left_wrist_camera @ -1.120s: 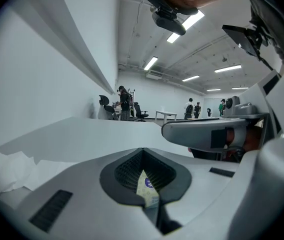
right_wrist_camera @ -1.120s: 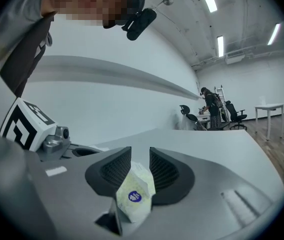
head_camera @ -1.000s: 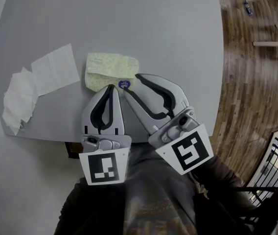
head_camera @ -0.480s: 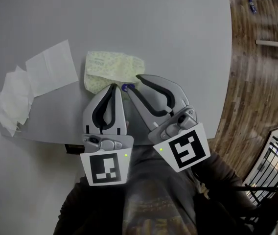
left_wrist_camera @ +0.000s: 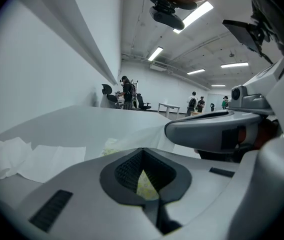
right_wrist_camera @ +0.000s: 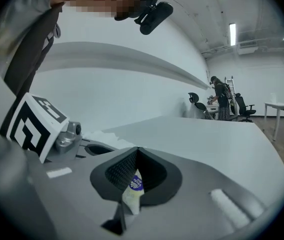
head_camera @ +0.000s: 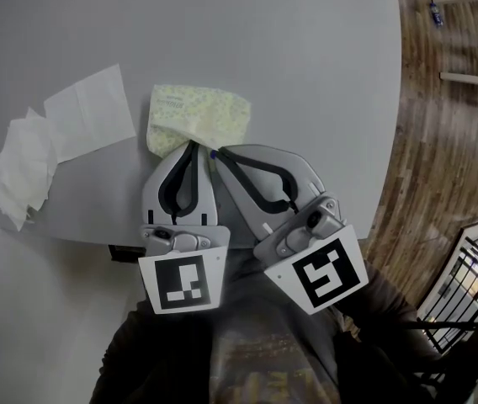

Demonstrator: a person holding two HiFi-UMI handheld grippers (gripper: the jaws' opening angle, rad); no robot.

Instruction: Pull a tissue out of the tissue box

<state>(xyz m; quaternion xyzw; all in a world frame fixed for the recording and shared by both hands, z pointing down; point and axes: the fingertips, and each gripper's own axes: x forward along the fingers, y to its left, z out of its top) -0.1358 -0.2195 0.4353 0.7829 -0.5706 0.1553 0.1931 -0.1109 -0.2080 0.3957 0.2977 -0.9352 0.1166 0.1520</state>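
The head view looks steeply down from above the person's chest at the desk's [head_camera: 306, 74] near edge, with the left claw [head_camera: 191, 146] and right claw [head_camera: 216, 152] close beneath. Each claw view rides low behind its own jaws, facing across the desk toward the room. All three share the tissue pack [head_camera: 197, 112] at close range.

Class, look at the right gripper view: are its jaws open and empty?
No: the right gripper is shut on the tissue pack's purple-stickered tab.
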